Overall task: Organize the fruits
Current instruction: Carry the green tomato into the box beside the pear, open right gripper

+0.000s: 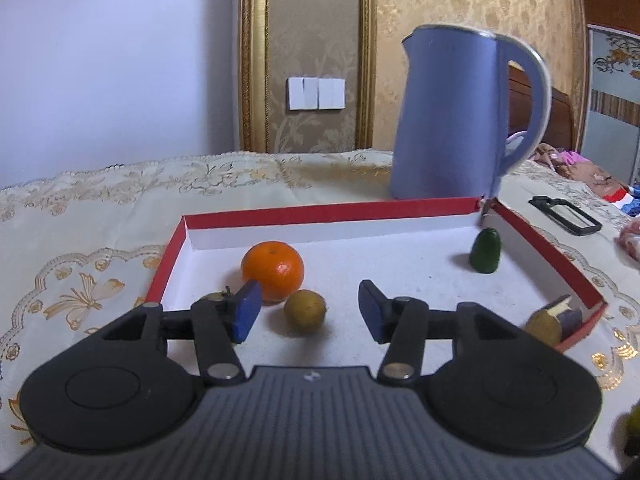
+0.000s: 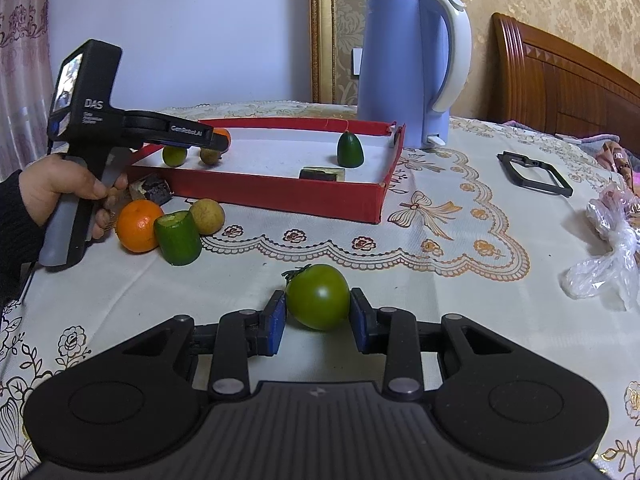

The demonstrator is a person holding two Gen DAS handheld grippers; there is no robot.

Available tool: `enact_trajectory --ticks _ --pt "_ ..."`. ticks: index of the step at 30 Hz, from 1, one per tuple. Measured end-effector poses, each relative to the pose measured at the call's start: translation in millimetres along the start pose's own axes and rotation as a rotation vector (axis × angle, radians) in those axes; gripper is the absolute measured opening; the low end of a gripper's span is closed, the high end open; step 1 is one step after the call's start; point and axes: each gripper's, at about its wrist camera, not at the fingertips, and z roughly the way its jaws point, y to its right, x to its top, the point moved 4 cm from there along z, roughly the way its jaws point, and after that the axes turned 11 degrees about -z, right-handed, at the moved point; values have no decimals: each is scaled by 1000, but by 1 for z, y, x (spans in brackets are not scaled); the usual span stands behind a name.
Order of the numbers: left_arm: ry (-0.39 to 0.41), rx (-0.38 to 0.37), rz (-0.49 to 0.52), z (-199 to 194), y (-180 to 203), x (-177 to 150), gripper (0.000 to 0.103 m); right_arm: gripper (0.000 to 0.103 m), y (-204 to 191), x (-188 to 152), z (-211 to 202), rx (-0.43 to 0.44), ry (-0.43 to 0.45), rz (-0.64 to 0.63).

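Right wrist view is showing my right gripper (image 2: 318,320) clamping a green tomato (image 2: 318,302), both blue pads pressing its sides, the fruit sitting on the tablecloth (image 2: 400,280) near the front edge of the table. Its stem is pointing up and to the left; the fruit is round, so I am reading no clear long axis. Bare cloth is lying open between it and the red tray (image 2: 280,196), and more is stretching right toward the crumpled plastic bag (image 2: 608,256) at the right edge.

My left gripper (image 1: 308,312) is hanging over the tray's near left part with its jaws apart and nothing between the pads; a small brownish fruit (image 1: 305,311) is lying on the tray floor below the gap, just in front of an orange (image 1: 273,271). A partly hidden green fruit (image 1: 216,298) is sitting behind the left finger. A green cone-shaped piece (image 1: 485,250) is standing upright, tip up, near the tray's far right corner, and a dark cut piece (image 1: 554,318) is lying by the near right corner. The tray's middle is staying open.

Outside the tray's near left corner, a second orange (image 2: 138,226), a cut green piece (image 2: 179,238) tilting with its cut end up, a tan round fruit (image 2: 207,216) and a dark chunk (image 2: 152,190) are crowding together beside my left hand (image 2: 60,192). A blue kettle (image 2: 412,68) is standing behind the tray's far right corner, and a black frame (image 2: 534,174) is lying to the right.
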Motion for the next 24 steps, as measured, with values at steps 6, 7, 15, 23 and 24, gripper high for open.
enact_trajectory --ticks 6,7,15,23,24 --pt "60 -7 -18 -14 -3 6 72 33 0 0 0 0 0 0" --pt "81 -6 -23 -18 -4 8 77 33 0 0 0 0 1 0" --pt "182 46 -74 -31 -18 20 103 33 0 -1 0 -3 2 -4" --pt "187 29 -103 -35 -24 25 103 34 -4 -1 -1 -24 2 -23" --pt "186 29 -107 -35 -25 25 103 33 -5 -1 -2 -32 4 -33"
